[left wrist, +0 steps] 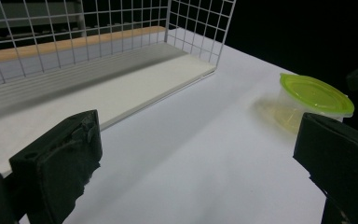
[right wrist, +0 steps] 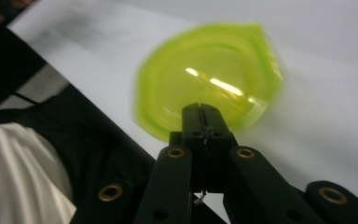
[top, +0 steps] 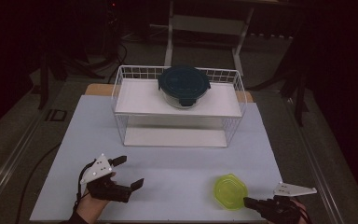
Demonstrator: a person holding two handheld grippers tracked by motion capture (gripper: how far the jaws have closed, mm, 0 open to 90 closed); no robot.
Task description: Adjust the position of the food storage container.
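A small clear container with a lime-green lid [top: 230,190] stands on the pale mat near the front right. My right gripper [top: 246,201] is shut, with its joined tips at the container's near edge and nothing seen between the jaws. In the right gripper view the shut gripper [right wrist: 205,112] points at the blurred green lid [right wrist: 205,70]. My left gripper [top: 131,171] rests open at the front left with nothing between its fingers. The left gripper view looks between the wide-apart jaws of that gripper [left wrist: 198,135] toward the green-lidded container [left wrist: 314,93] at the right.
A white wire rack [top: 235,122] stands at the back of the mat, and its lower board [left wrist: 121,88] lies ahead of the left gripper. A glass bowl with a dark teal lid [top: 183,84] sits on its upper shelf. The mat's front edge runs close to both hands.
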